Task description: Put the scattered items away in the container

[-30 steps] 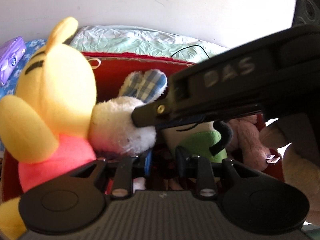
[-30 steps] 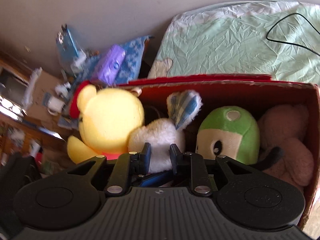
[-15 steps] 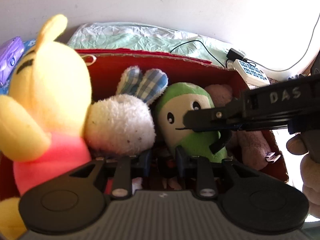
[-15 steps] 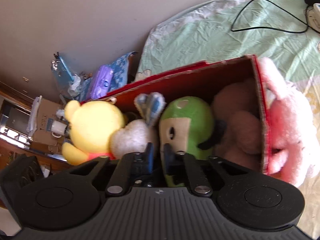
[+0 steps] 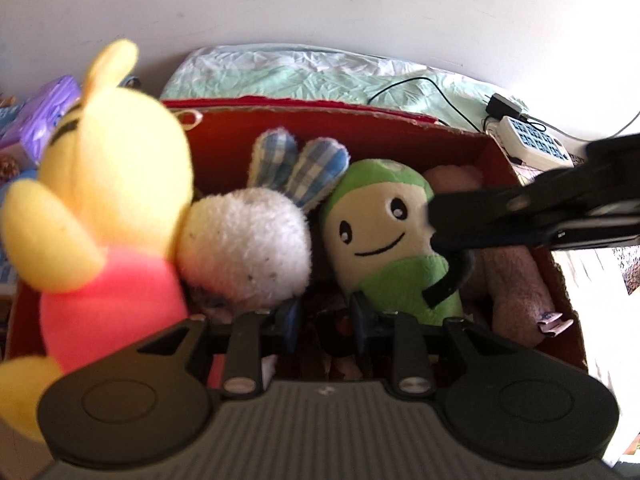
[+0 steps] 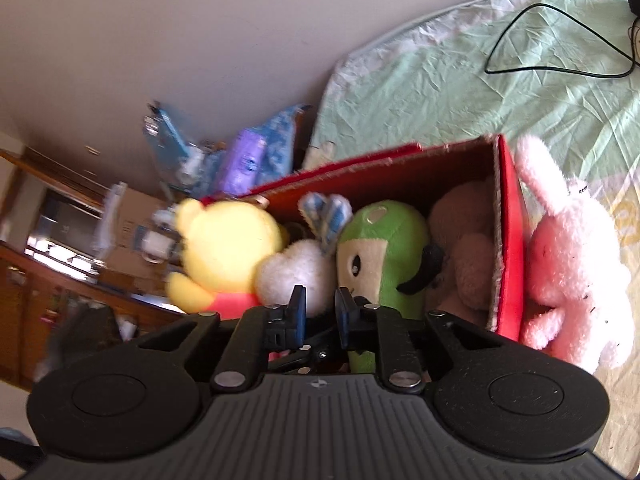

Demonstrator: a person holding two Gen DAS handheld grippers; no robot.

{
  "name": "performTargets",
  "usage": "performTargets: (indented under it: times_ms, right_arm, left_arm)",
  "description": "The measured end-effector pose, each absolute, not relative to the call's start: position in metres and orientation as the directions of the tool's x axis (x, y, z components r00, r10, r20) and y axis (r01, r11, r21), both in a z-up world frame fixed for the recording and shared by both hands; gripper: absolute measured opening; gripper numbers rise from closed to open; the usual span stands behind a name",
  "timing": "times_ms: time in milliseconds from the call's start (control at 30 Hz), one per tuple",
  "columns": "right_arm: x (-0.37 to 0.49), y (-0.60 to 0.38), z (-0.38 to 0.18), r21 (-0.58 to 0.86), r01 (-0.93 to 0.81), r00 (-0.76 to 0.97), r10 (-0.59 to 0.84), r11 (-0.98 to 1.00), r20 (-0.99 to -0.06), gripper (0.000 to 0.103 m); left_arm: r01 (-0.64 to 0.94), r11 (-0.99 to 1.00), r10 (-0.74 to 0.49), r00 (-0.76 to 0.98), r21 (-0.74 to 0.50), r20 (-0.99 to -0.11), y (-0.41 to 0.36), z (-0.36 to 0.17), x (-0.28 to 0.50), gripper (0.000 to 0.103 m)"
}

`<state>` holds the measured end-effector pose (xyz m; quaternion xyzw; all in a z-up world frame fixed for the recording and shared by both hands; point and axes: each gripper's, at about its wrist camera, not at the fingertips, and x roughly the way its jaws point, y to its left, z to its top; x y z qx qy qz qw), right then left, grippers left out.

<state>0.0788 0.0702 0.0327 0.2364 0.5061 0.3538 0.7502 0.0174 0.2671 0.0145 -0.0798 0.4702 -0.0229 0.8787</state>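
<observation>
A red cardboard box [image 5: 380, 140] [image 6: 508, 240] holds a yellow bear plush [image 5: 116, 176] [image 6: 228, 240], a white bunny with plaid ears [image 5: 248, 248] [image 6: 296, 268], a green smiling plush [image 5: 384, 232] [image 6: 380, 248] and a brown plush [image 5: 516, 276] [image 6: 464, 248]. A pink bunny plush [image 6: 568, 264] lies outside, against the box's right wall. My left gripper [image 5: 326, 316] hovers shut over the box's near side, nothing clearly held. My right gripper [image 6: 322, 308] reaches in from the right, tip [image 5: 434, 224] by the green plush's cheek; its jaws are opening, nothing between them.
The box rests on a crumpled green sheet [image 6: 480, 80] with a black cable [image 6: 560, 40] and a white power strip [image 5: 532, 144] behind it. A purple pack [image 6: 244, 160] and clutter lie left of the box, and wooden furniture [image 6: 40, 280] stands further left.
The right gripper drew back to the right, from the white bunny past the green plush. Its view pulled away and now shows the pink bunny outside the box. The left gripper shifted slightly.
</observation>
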Motion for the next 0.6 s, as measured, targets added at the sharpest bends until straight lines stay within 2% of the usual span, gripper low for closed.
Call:
performTargets:
  times_ms: [100, 200, 233, 367, 500, 600]
  right_arm:
    - [0.079, 0.049, 0.041, 0.738, -0.3, 0.237, 0.796, 0.605, -0.556, 0.022]
    - [0.077, 0.031, 0.046, 0.735, -0.31, 0.247, 0.798, 0.603, -0.55, 0.024]
    - [0.077, 0.024, 0.046, 0.739, -0.306, 0.248, 0.8, 0.6, -0.546, 0.024]
    - [0.076, 0.001, 0.042, 0.751, -0.293, 0.251, 0.806, 0.592, -0.537, 0.025]
    - [0.075, -0.016, 0.033, 0.768, -0.263, 0.244, 0.811, 0.584, -0.532, 0.026]
    - [0.073, -0.024, 0.026, 0.778, -0.247, 0.235, 0.814, 0.578, -0.531, 0.026]
  left_arm:
    - [-0.044, 0.987, -0.104, 0.566, -0.156, -0.818, 0.266, 0.02, 0.012, 0.035]
    - [-0.054, 0.982, -0.113, 0.594, -0.18, -0.796, 0.268, 0.027, 0.006, 0.052]
    - [-0.064, 0.98, -0.111, 0.6, -0.186, -0.792, 0.269, 0.028, 0.007, 0.054]
    - [-0.104, 0.976, -0.092, 0.606, -0.194, -0.79, 0.269, 0.031, 0.005, 0.054]
    - [-0.12, 0.984, -0.025, 0.648, -0.135, -0.762, 0.264, 0.037, 0.007, 0.055]
    - [-0.139, 0.979, -0.027, 0.642, -0.151, -0.767, 0.27, 0.037, 0.012, 0.051]
